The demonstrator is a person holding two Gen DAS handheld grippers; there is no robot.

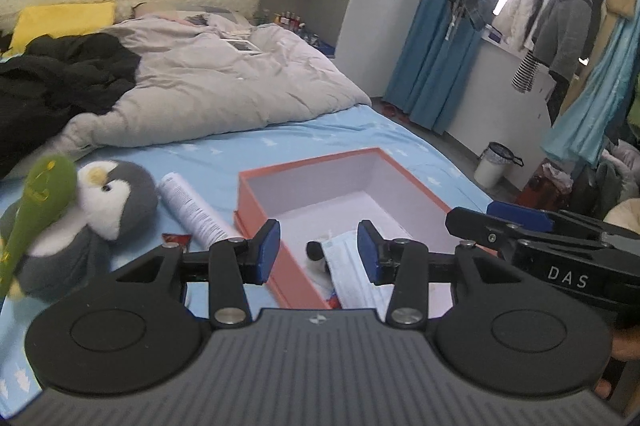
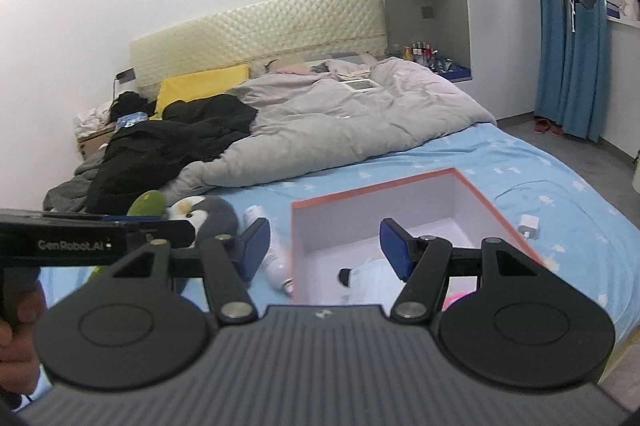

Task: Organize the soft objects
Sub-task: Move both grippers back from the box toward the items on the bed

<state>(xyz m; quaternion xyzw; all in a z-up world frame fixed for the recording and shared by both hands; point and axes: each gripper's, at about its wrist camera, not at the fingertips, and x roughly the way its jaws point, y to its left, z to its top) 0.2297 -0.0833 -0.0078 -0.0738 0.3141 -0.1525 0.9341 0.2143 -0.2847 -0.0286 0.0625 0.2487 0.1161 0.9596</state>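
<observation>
Orange-rimmed box sits near the bed's edge.

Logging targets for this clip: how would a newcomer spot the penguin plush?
On the blue bedsheet, look left of the open orange box, past the white spray can. The penguin plush is grey with a white face, a green plush lying against it.

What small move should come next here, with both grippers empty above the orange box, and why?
Probably swing the left gripper toward the penguin plush and lower onto it. Both it and the right gripper are open and hold nothing. The orange box has plenty of free floor, holding only a few items at its near end, while the plush and the green soft toy lie outside on the blue sheet, on the left gripper's side.
</observation>
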